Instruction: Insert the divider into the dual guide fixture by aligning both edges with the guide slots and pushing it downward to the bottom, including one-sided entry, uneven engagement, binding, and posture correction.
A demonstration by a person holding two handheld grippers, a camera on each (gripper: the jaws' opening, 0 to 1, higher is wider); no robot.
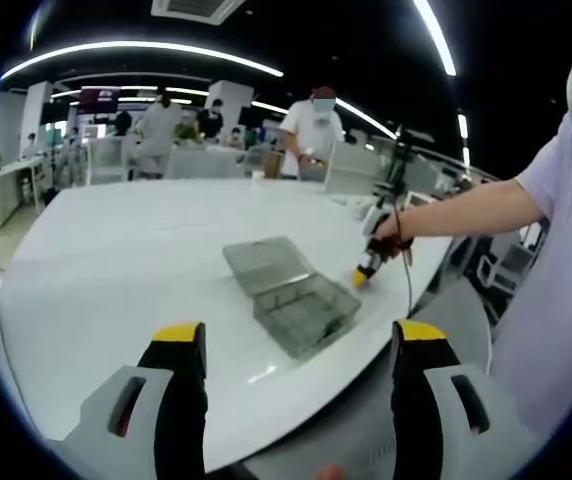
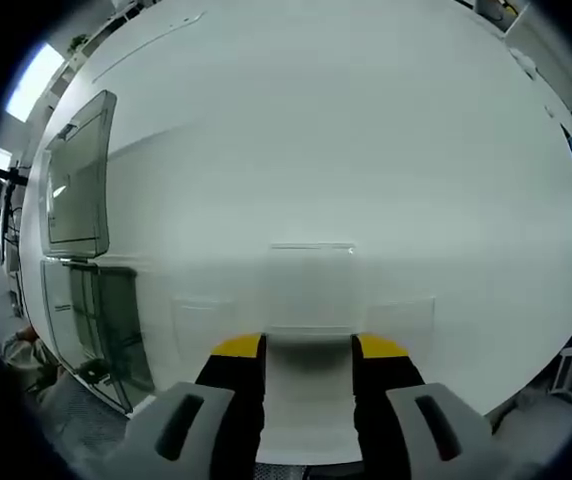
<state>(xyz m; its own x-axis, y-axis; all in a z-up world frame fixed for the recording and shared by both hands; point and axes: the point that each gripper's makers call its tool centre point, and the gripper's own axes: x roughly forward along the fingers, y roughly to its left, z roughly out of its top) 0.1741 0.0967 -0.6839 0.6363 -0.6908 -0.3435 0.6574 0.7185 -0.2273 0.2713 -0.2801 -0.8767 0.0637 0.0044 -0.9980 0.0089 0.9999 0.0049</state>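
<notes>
The clear divider, a thin see-through plate, spans the gap between the yellow-tipped jaws of my right gripper, which look shut on its two side edges over the white table. The fixture, a clear plastic box with slotted compartments and its lid laid open, sits mid-table; in the right gripper view the box lies at the far left. A hand holds the right gripper tip-down just right of the box. My left gripper hangs open at the table's near edge.
The white table is round-edged, and its rim runs close under the left gripper. A person in white stands at the right. Several people, desks and chairs are behind the table's far side.
</notes>
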